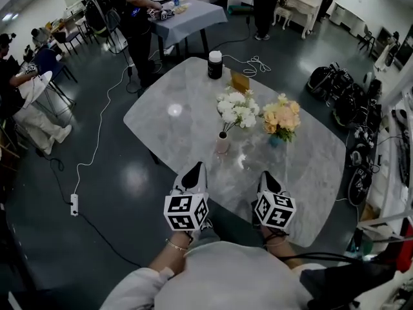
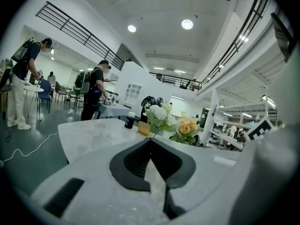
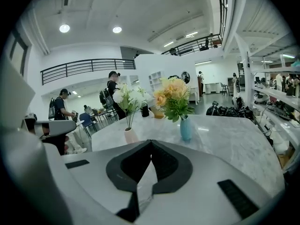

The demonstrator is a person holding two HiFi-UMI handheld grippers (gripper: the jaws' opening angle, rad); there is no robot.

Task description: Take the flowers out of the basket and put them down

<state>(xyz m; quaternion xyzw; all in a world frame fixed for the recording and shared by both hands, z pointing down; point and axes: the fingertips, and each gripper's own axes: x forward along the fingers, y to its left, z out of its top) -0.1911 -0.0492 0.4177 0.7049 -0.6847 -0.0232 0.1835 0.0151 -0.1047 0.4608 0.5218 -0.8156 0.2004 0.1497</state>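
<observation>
Two bouquets stand upright on the marble table (image 1: 168, 134). White flowers (image 1: 237, 107) rise from a small pale vase (image 1: 222, 142); orange and yellow flowers (image 1: 282, 117) stand in a blue vase (image 1: 275, 140). Behind them sits a small tan container (image 1: 240, 81). My left gripper (image 1: 196, 168) and right gripper (image 1: 268, 175) hover at the table's near edge, both shut and empty, short of the vases. The left gripper view shows shut jaws (image 2: 150, 140) with the white flowers (image 2: 157, 114) beyond. In the right gripper view the shut jaws (image 3: 151, 142) face the blue vase (image 3: 186, 128).
A black canister with a white lid (image 1: 215, 64) and a loose white cord (image 1: 257, 63) lie at the table's far end. Black bags (image 1: 335, 89) line the floor on the right, a power strip (image 1: 74, 204) on the left. People stand at a far table (image 1: 187, 15).
</observation>
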